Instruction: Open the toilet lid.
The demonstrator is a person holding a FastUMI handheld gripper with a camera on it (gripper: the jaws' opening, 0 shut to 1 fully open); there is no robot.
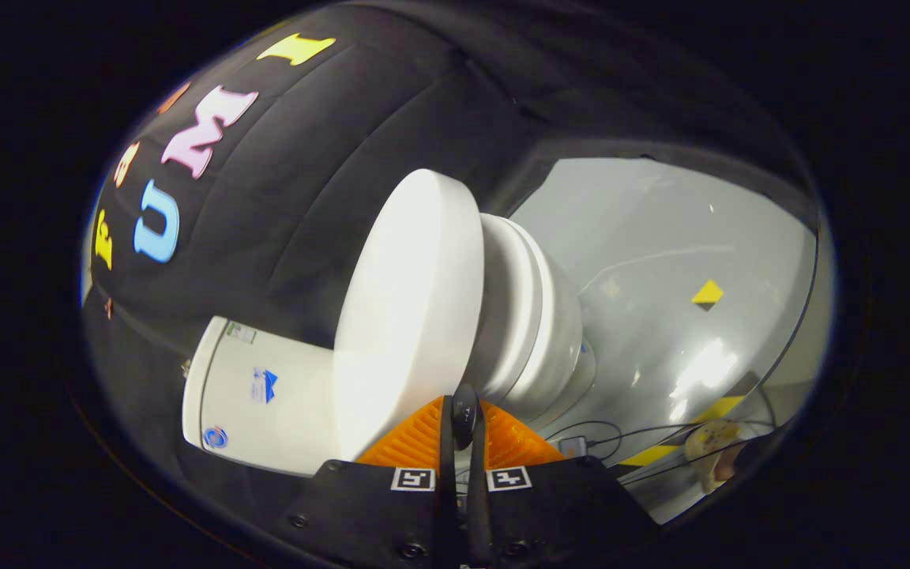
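Observation:
A white toilet stands against the black cloth wall, seen tilted on its side. Its lid (407, 316) is lifted partway off the seat (522, 308), with a dark wedge of gap between them. The tank (250, 387) lies behind the lid, and the bowl (562, 340) sits under the seat. My gripper (463, 415) has its orange fingers (415, 438) pressed together, with only a thin black seam between them. The fingertips rest right at the lid's front rim, at the mouth of the gap. Nothing is clamped between them.
A shiny grey floor (660, 253) spreads beyond the bowl, with a yellow diamond mark (708, 292) and yellow-black tape (712, 409). Black cables (605, 433) trail across the floor beside the toilet base. A pale round object (712, 442) lies near them.

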